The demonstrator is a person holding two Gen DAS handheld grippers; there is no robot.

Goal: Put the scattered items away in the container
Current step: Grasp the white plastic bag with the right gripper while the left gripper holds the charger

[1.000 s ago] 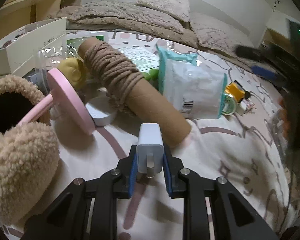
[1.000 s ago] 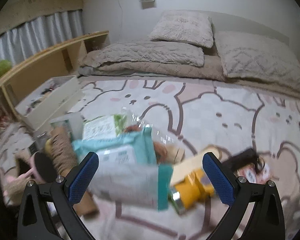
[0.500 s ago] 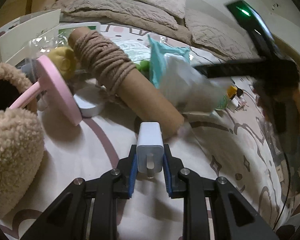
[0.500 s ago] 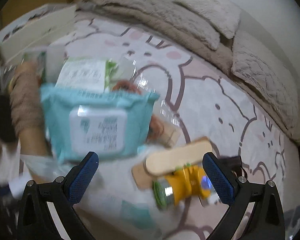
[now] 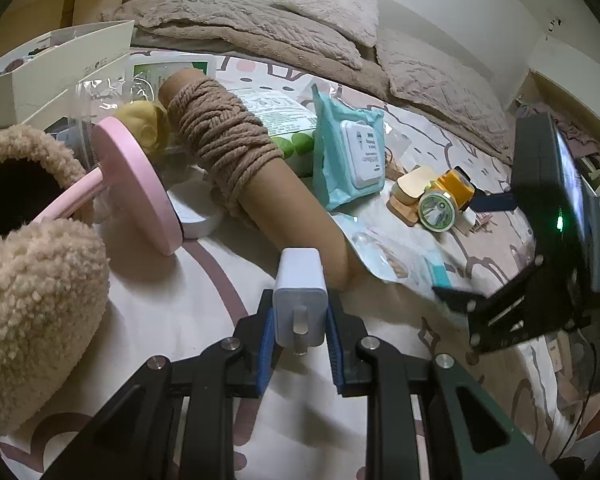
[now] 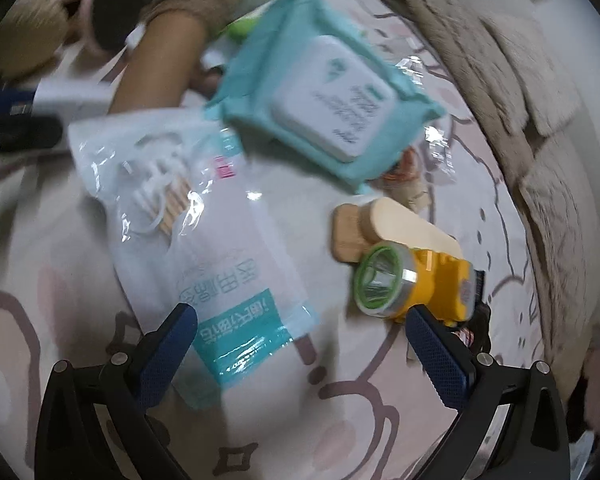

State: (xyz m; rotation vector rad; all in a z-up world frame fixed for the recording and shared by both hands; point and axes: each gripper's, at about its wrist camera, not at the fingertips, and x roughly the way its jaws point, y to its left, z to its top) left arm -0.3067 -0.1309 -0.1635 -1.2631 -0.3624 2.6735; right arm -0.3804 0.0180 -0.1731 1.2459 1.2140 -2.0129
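My left gripper (image 5: 299, 334) is shut on a white plug charger (image 5: 300, 294), held just above the bedsheet. My right gripper (image 6: 300, 344) is open and empty, low over a clear plastic bag with teal print (image 6: 204, 240); it also shows in the left wrist view (image 5: 540, 280) at the right. A teal wet-wipes pack (image 6: 324, 100) (image 5: 348, 152), a yellow headlamp (image 6: 404, 284) (image 5: 446, 196) and a wooden piece (image 6: 384, 232) lie beyond the bag. A white open box (image 5: 60, 64) stands at the far left.
A cardboard tube wound with brown cord (image 5: 244, 168), a pink stand mirror (image 5: 136, 184), fluffy beige slippers (image 5: 32, 300), a yellow toy (image 5: 140, 128) and a green packet (image 5: 280, 116) crowd the left side. Pillows and a blanket (image 5: 300, 28) lie at the back.
My right gripper has swung down and forward from above the pile to low over the plastic bag. The wet-wipes pack now stands free. My left gripper keeps the charger, nearly still.
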